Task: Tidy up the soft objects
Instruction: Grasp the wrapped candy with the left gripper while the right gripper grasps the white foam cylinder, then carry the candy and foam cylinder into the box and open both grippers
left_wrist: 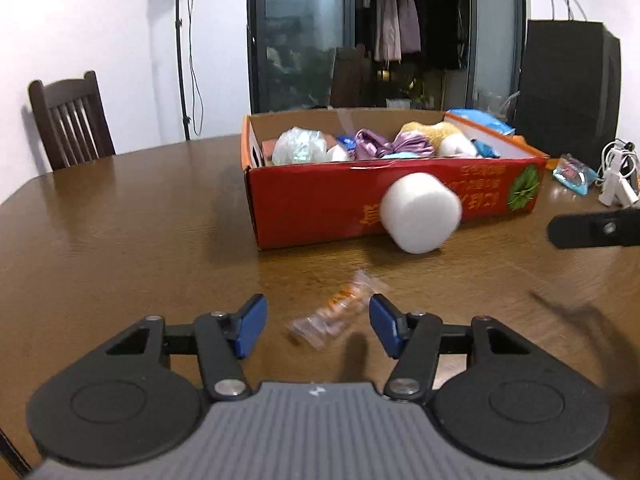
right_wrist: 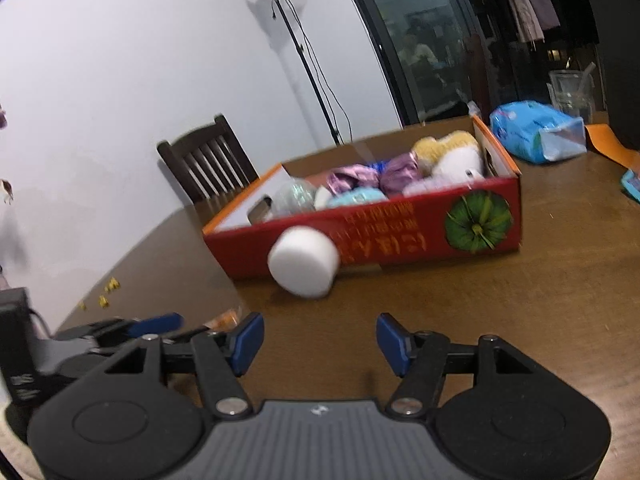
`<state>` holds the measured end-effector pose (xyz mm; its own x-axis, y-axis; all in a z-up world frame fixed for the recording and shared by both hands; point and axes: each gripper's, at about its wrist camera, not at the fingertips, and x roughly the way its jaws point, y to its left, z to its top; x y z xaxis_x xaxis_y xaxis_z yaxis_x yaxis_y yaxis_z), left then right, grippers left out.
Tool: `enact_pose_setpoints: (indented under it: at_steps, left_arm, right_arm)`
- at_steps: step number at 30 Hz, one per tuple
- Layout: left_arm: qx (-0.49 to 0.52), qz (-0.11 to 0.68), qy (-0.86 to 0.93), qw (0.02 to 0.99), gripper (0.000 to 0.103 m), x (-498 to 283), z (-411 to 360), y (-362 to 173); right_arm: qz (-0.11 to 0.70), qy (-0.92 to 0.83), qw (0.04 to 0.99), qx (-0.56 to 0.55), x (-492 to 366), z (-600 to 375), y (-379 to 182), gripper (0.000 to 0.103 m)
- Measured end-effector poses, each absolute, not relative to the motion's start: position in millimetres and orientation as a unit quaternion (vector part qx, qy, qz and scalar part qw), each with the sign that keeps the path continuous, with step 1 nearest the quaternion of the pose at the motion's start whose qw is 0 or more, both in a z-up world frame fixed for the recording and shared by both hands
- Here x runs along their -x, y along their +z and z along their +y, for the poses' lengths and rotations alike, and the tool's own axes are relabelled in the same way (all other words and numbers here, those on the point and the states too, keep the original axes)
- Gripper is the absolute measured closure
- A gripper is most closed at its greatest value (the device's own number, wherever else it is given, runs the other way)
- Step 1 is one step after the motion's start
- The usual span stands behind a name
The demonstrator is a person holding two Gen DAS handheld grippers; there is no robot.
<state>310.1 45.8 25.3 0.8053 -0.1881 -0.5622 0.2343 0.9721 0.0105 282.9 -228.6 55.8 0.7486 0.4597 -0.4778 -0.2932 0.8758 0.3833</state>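
Observation:
A red cardboard box (left_wrist: pixel 320 204) (right_wrist: pixel 400 240) on the wooden table holds several soft things: a clear bag, purple fabric, a yellow and white plush. A white foam cylinder (left_wrist: pixel 420 212) (right_wrist: pixel 304 266) lies against the box's near wall. A small clear wrapped packet (left_wrist: pixel 338 308) (right_wrist: pixel 224 320) lies on the table. My left gripper (left_wrist: pixel 318 326) is open and empty, its blue pads on either side of the packet, just short of it. My right gripper (right_wrist: pixel 320 342) is open and empty, short of the cylinder. The left gripper also shows at the left of the right wrist view (right_wrist: pixel 120 330).
A dark wooden chair (left_wrist: pixel 68 120) (right_wrist: pixel 208 160) stands at the table's far left. A light stand (right_wrist: pixel 296 40) is behind. A blue plastic pack (right_wrist: pixel 536 130), a black bag (left_wrist: pixel 568 80), white cables (left_wrist: pixel 616 176) and a small blue packet (left_wrist: pixel 572 172) sit to the right.

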Motion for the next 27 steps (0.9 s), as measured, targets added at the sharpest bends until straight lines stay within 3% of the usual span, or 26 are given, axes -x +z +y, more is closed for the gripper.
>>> enact_pose_setpoints:
  at_steps: [4, 8, 9, 13, 16, 27]
  left_arm:
    - [-0.004, 0.309, -0.143, 0.94, 0.046, -328.5, 53.5, 20.6]
    - [0.016, 0.317, -0.172, 0.932, 0.086, -331.4, 57.0, 18.1]
    - [0.021, 0.318, -0.17, 0.933, 0.088, -331.4, 57.9, 18.0]
    - [0.053, 0.318, -0.172, 0.931, 0.089, -330.7, 65.9, 16.8]
    - [0.067, 0.319, -0.176, 0.929, 0.089, -331.8, 70.8, 16.7]
    - [0.065, 0.319, -0.186, 0.927, 0.089, -328.2, 68.7, 17.4]
  right_arm:
    - [0.289, 0.207, 0.923, -0.149, -307.4, -218.6, 56.0, 0.039]
    - [0.291, 0.219, 0.916, -0.168, -342.9, -204.0, 55.7, 0.037]
    - [0.292, 0.22, 0.915, -0.17, -350.1, -200.1, 54.7, 0.037]
    - [0.31, 0.206, 0.914, -0.159, -375.5, -182.9, 47.3, 0.037]
    - [0.321, 0.207, 0.91, -0.162, -385.6, -177.4, 39.9, 0.047]
    - [0.301, 0.22, 0.92, -0.122, -374.5, -167.4, 37.3, 0.056]
